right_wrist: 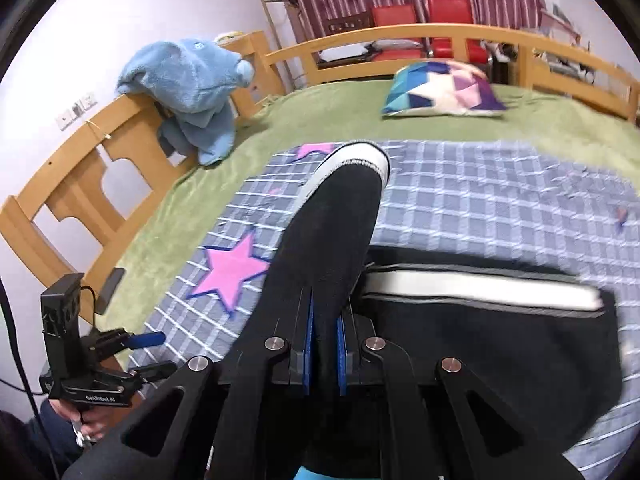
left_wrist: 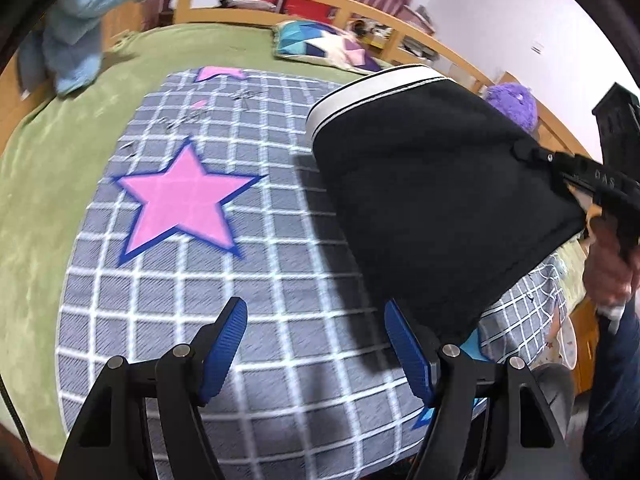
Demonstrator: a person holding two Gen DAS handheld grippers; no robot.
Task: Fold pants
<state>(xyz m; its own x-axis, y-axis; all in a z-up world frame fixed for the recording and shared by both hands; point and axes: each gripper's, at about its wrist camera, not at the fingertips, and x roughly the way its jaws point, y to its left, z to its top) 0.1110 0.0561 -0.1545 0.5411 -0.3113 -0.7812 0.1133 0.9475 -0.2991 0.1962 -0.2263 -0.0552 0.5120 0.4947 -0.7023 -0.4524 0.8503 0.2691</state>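
Two blue ribbed pads of my left hand-held gripper [left_wrist: 316,356] stand wide apart, empty, above the checked star blanket [left_wrist: 208,280]. The black pants [left_wrist: 432,208] hang lifted at right. On the right view, my right hand-held gripper [right_wrist: 325,354] pinches the soft black fabric, white-striped waistband [right_wrist: 480,290] on the blanket.

Pants [right_wrist: 320,248] hang from my right hand-held gripper [right_wrist: 324,356], over the checked sheet [left_wrist: 240,280] on the bed [left_wrist: 40,200]. My left hand-held gripper [left_wrist: 316,344] sits left of them. Pillow [right_wrist: 444,88] behind, near the rail [right_wrist: 400,36]; plush toy [right_wrist: 192,88] on the left rail.
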